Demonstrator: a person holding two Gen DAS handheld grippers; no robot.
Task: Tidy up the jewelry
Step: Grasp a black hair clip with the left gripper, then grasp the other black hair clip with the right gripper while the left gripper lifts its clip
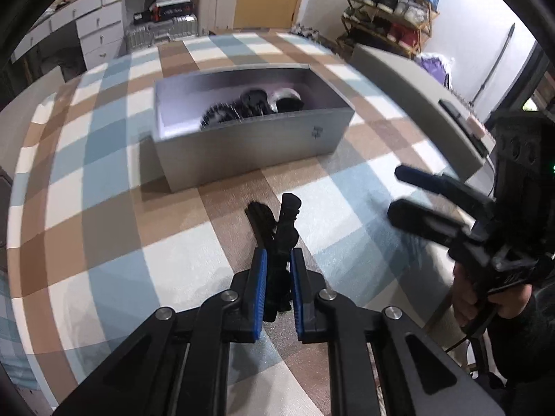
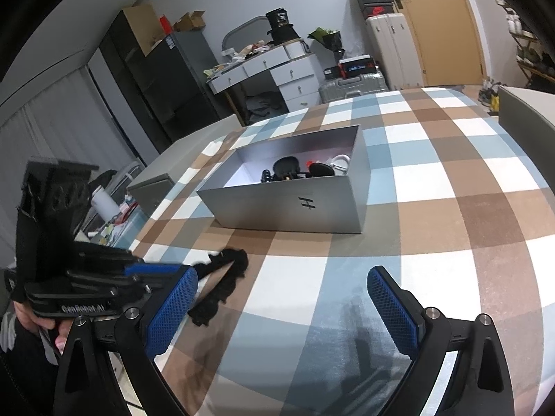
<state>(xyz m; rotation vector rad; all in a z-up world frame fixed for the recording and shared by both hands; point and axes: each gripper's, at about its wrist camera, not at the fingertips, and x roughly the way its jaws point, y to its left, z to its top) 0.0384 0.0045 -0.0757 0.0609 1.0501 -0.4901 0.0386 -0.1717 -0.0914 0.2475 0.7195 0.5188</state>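
Clamping a black hair clip (image 1: pixel 277 242), the left gripper (image 1: pixel 278 263) hovers before the grey box (image 1: pixel 249 145); the right gripper (image 2: pixel 281 298) gapes empty.

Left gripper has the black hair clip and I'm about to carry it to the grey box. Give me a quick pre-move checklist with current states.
1. Left gripper shut on the black toothed hair clip: ok.
2. Clip fully clear of the checkered tablecloth: cannot tell.
3. Open-topped grey rectangular box upright: ok.
4. Free space in the box: ok, left end bare, dark accessories piled at the right.
5. Right gripper open, holding nothing: ok.
6. Path from clip to box free of objects: ok.
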